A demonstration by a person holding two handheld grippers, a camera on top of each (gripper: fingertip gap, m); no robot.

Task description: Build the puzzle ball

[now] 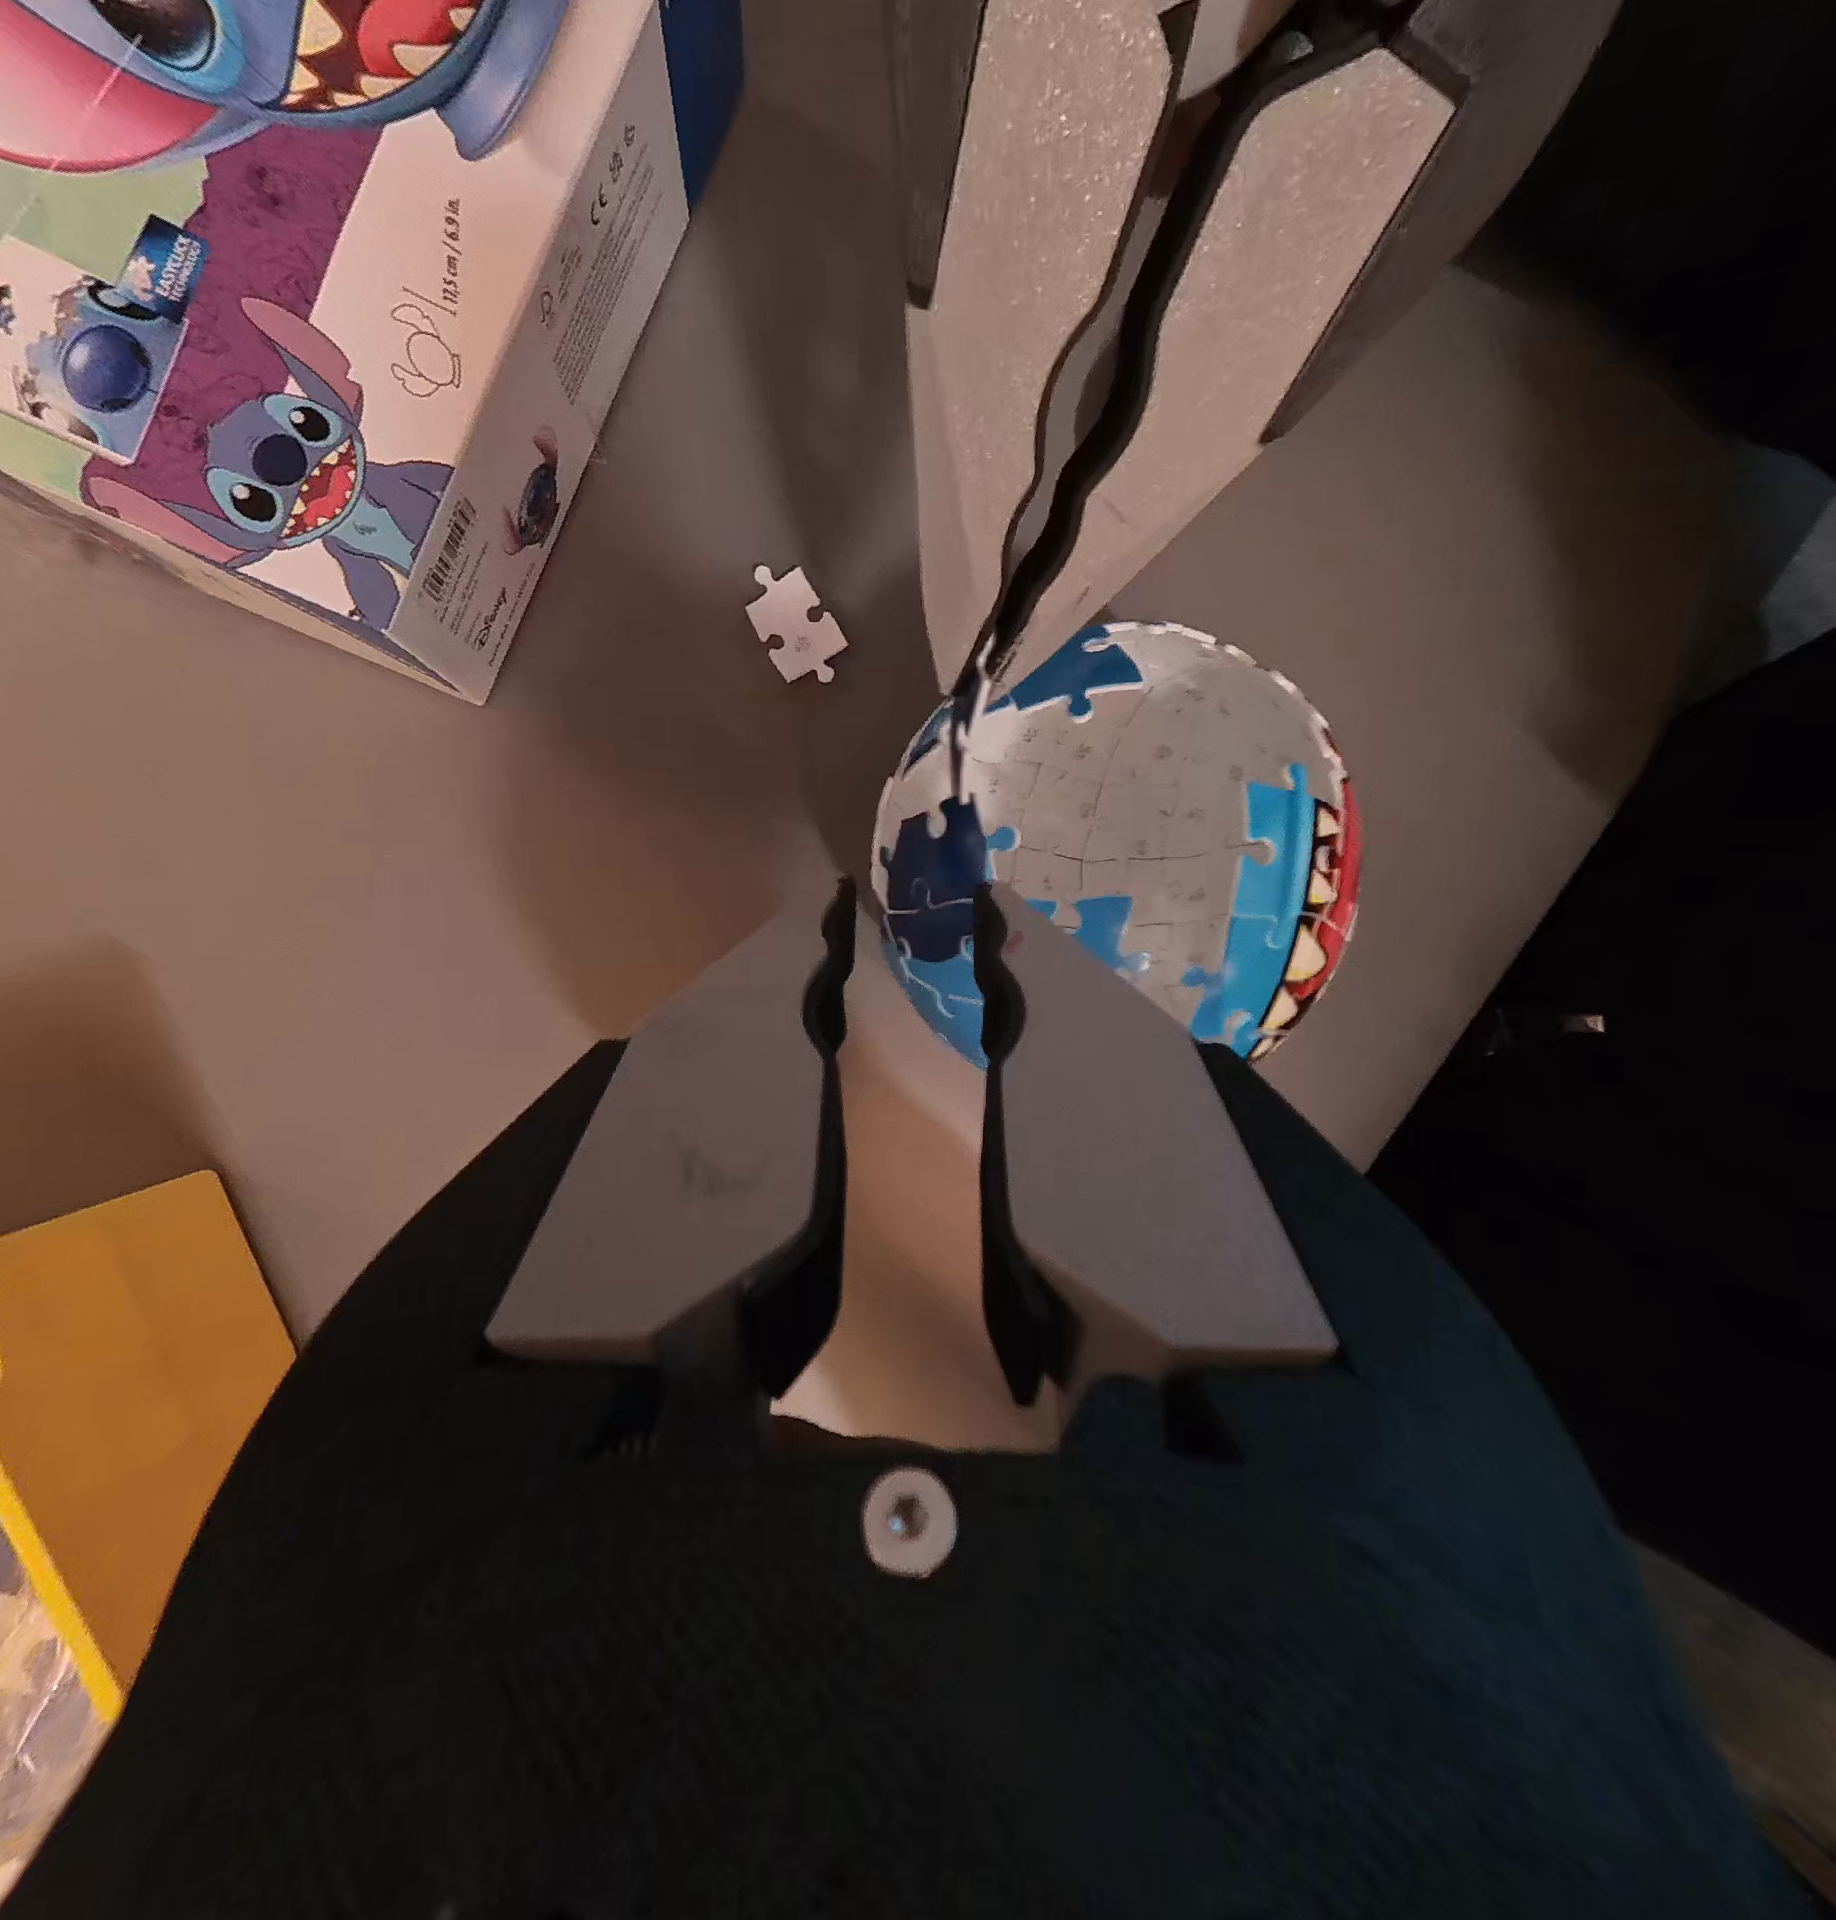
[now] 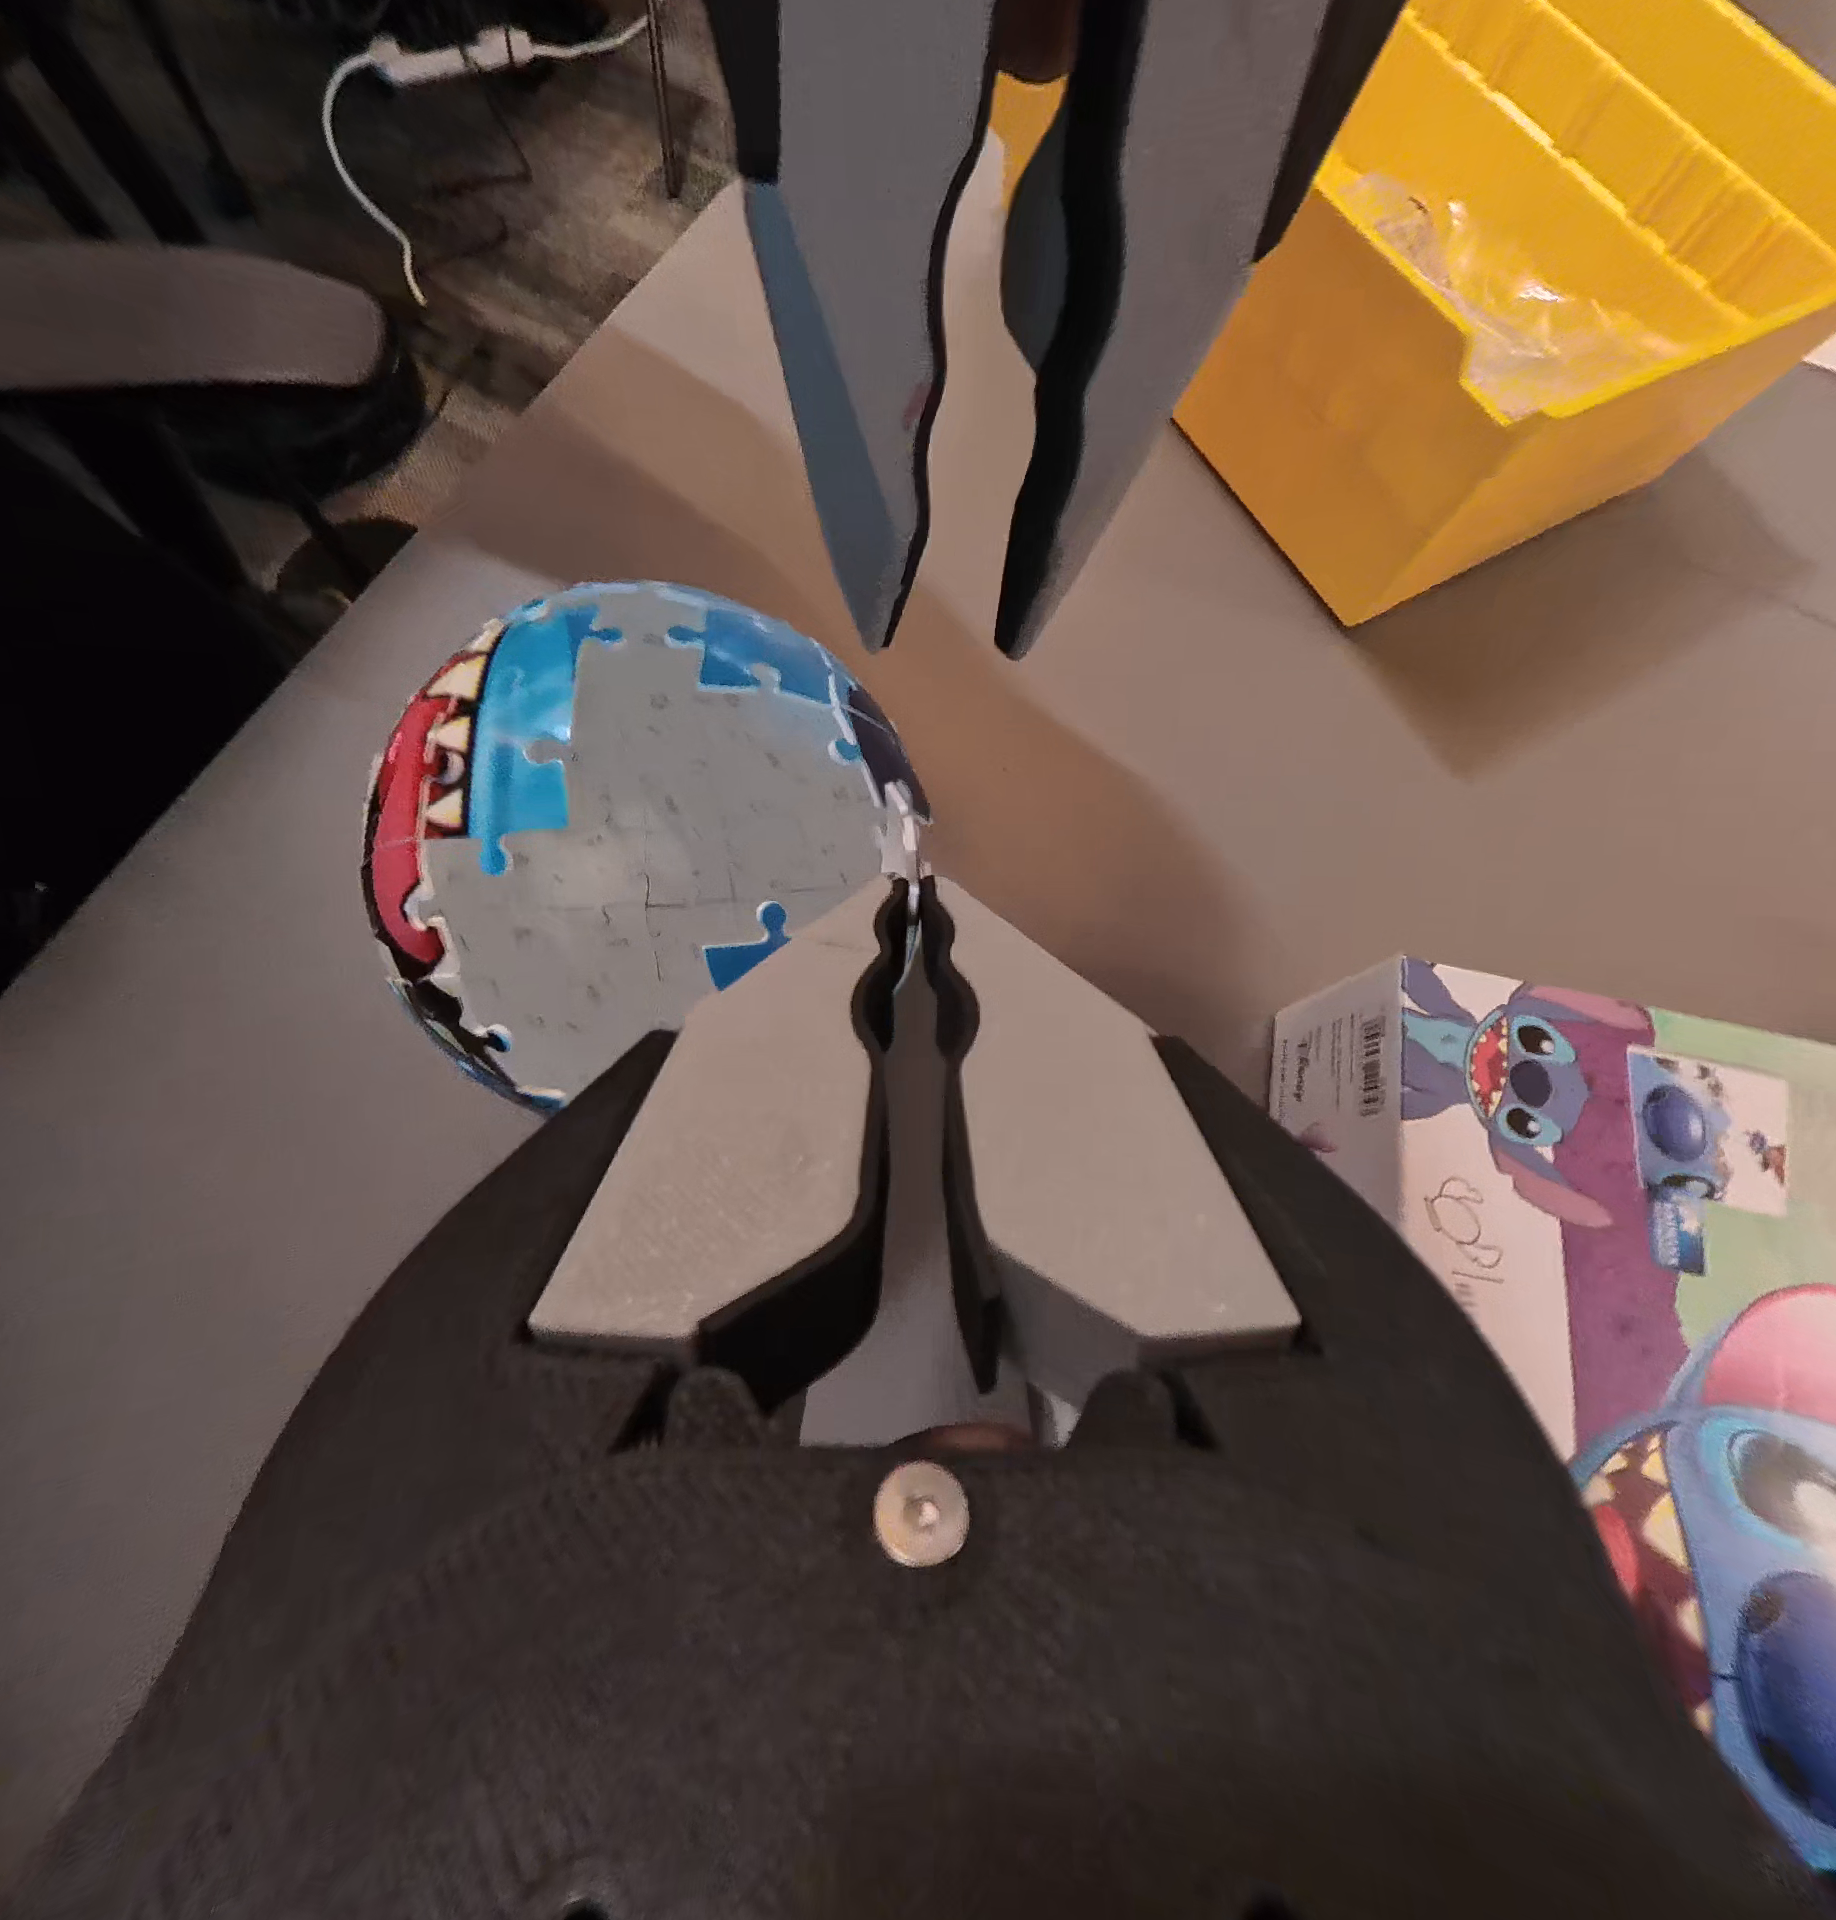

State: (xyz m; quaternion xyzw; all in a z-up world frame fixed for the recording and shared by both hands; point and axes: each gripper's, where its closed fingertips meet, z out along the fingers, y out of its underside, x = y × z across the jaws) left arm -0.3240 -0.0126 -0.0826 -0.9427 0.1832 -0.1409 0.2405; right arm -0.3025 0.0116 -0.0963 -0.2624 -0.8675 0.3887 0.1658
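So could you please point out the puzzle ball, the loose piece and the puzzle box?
puzzle ball (image 1: 1132,821): left wrist view, pale inner surface.
loose piece (image 1: 795,637): left wrist view, white middle.
puzzle box (image 1: 498,343): left wrist view, white side panel.

We're looking at a half-built, hollow puzzle ball of curved plastic pieces, sitting near the edge of the grey table with its open side tipped up toward us. It's showing its plain white inside, printed with tiny grey marks, while bright blue, navy, red and toothy yellow-white artwork is peeking around the jagged rim. One small curved piece is sticking up at that rim, pinched on edge, right by the navy patch. A lone white jigsaw piece is lying flat on the table, blank side up, near the ball but not touching it.
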